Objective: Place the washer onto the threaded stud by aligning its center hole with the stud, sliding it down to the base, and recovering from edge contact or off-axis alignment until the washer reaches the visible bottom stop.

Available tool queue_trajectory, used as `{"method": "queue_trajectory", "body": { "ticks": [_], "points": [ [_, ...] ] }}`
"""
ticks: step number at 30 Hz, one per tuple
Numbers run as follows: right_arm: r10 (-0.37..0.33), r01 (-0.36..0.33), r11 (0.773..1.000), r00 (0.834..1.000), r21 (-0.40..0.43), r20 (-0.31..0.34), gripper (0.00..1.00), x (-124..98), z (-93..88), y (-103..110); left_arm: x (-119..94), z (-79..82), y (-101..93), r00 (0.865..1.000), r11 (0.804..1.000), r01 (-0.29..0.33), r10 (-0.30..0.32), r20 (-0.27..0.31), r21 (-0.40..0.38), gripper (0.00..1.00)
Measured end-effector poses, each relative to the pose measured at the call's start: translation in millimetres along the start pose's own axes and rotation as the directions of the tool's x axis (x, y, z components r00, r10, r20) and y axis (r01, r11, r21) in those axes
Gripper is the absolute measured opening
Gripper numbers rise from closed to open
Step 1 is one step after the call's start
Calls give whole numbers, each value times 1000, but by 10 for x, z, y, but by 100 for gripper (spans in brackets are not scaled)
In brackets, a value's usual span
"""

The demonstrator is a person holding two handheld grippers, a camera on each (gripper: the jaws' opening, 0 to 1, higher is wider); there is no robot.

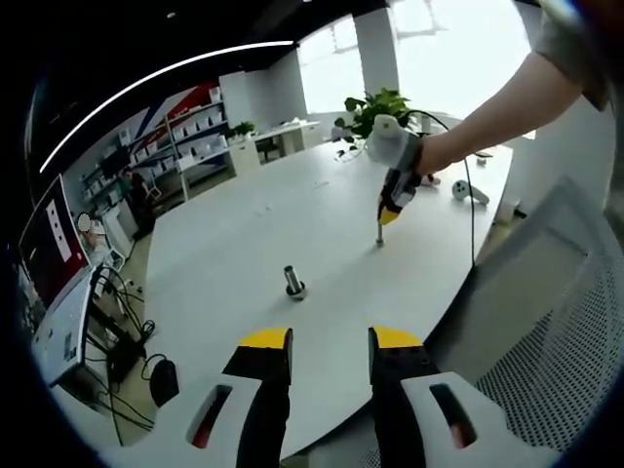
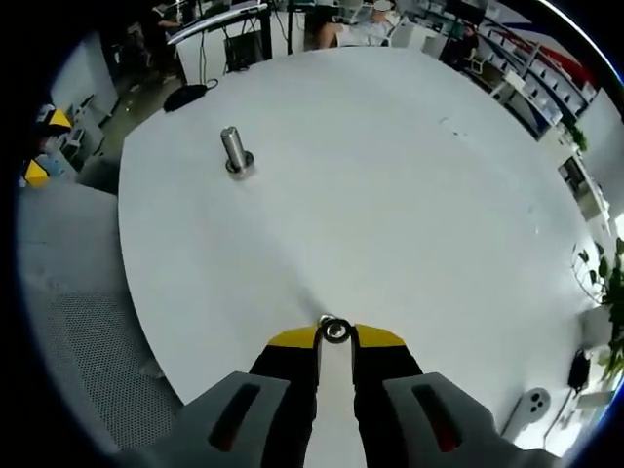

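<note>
A short metal threaded stud stands upright on its round base on the white round table. My left gripper hovers over the table's near edge, open and holding nothing, with the stud a little beyond its yellow tips. My right gripper, held by a hand, points down at the table to the right of the stud and farther off. In the right gripper view, my right gripper is shut on a small metal washer at its tips. The stud stands far ahead to the left. The left gripper's yellow tips peek in at the left edge.
A grey mesh chair stands at the table's edge on the right. A potted plant and a small white device sit at the far side of the table. Monitors and cables crowd the floor to the left.
</note>
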State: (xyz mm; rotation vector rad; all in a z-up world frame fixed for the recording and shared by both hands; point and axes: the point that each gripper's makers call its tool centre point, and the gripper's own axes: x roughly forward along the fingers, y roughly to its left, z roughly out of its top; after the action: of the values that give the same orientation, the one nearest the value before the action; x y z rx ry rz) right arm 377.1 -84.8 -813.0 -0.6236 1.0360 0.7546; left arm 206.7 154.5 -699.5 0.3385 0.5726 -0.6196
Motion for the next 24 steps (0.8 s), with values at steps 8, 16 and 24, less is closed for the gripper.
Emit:
{"method": "queue_trajectory", "body": {
  "ticks": [8,16,24],
  "points": [
    [21,-22,1000,999,-18,-44,14,32,-1,15,-1,8,4,1000,1000,-1,1,4,0,29],
    [33,-36,999,996,-36,-88,14,103,-28,8,-2,5,3,1000,1000,-1,1,4,-1,29],
    [49,-53,998,992,-33,-116,14,180,-78,18,0,4,-9,1000,1000,5,-5,2,-1,29]
  ]
}}
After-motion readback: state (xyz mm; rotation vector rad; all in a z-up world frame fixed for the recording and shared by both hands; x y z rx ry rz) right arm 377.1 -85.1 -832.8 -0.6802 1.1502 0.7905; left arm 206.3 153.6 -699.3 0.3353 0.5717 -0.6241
